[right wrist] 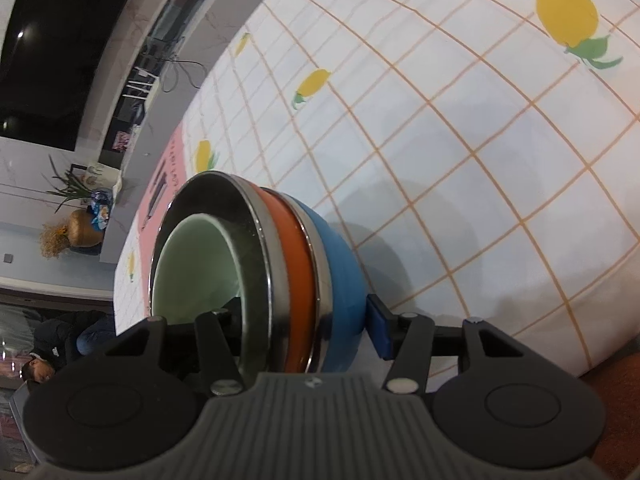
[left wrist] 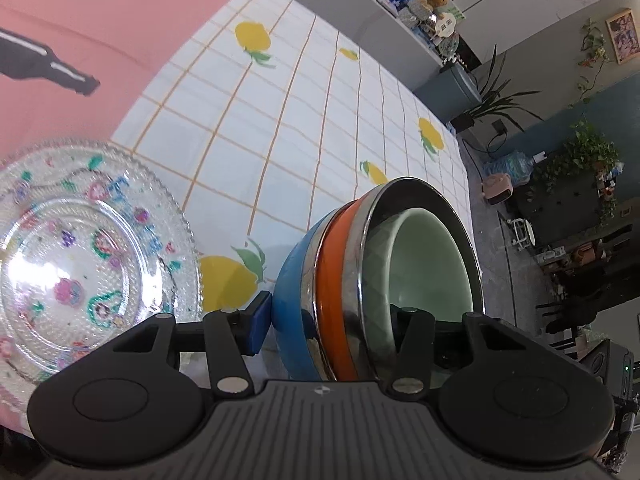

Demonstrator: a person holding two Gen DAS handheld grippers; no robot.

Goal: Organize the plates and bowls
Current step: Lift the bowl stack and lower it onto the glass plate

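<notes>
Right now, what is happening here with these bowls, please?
A person holds one nested stack of bowls with both tools. The left tool and the right tool each clamp the stack's wall, one finger inside, one outside on the blue bowl. A glass plate lies beside on the tablecloth.

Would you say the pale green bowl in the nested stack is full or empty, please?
Empty as far as visible: the pale green bowl shows only bare glazed interior in both wrist views. Its lowest part is hidden behind claw fingers.
</notes>
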